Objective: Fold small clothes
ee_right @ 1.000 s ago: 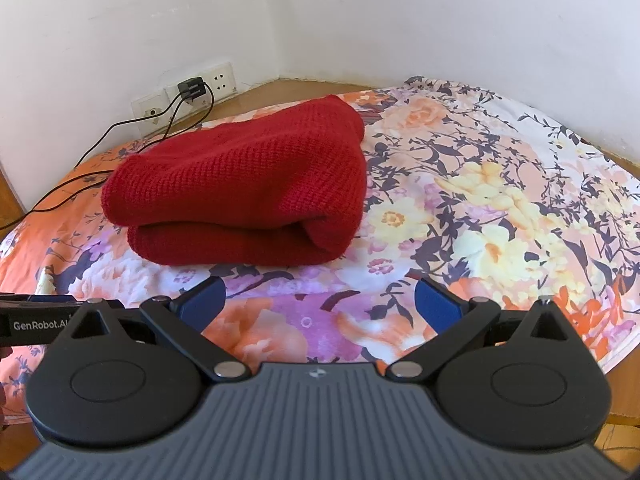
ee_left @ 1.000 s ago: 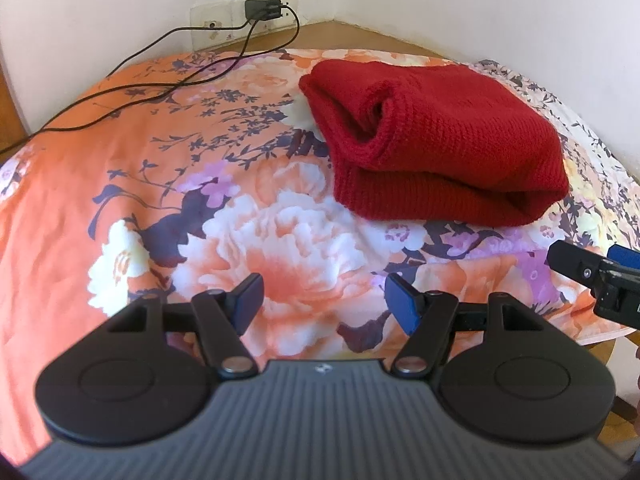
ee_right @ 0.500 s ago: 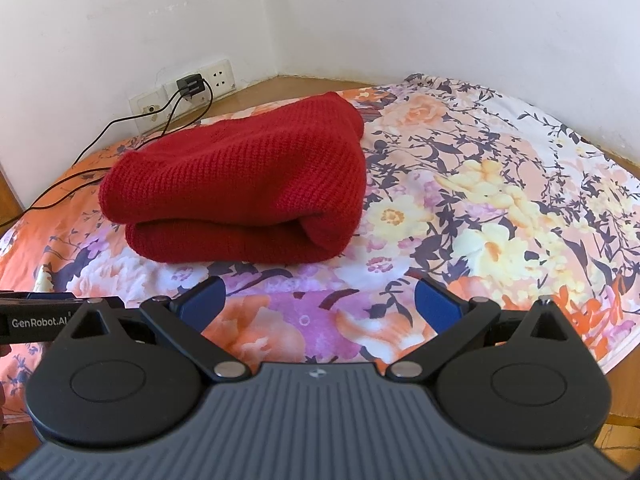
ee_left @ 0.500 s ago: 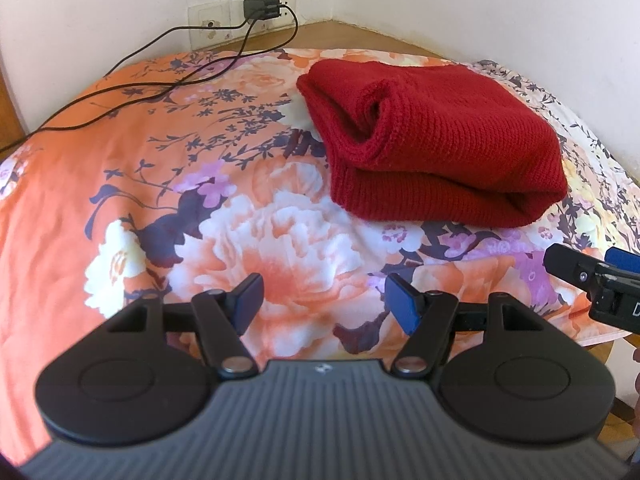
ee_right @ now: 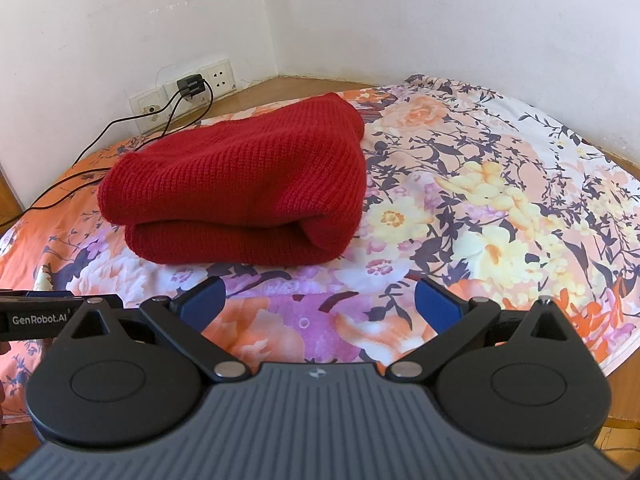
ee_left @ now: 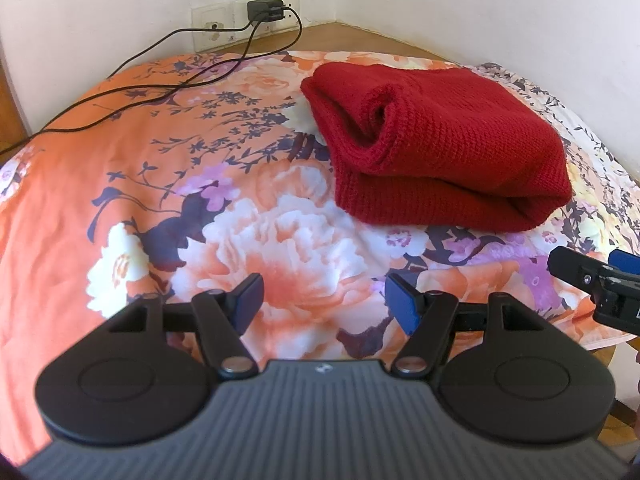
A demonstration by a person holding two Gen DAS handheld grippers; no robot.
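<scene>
The folded red knit [ee_left: 440, 148] lay on the floral cloth [ee_left: 120, 184]; left gripper [ee_left: 323, 300] and right gripper [ee_right: 318, 300] hovered near it, both spread wide, holding nothing

"GenRobot.AI" in white letters stands on the left gripper's [ee_right: 320, 306] black side, seen from the right wrist

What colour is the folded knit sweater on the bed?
Deep red, plain with no pattern; the knit sweater shows best in the right wrist view.
</scene>
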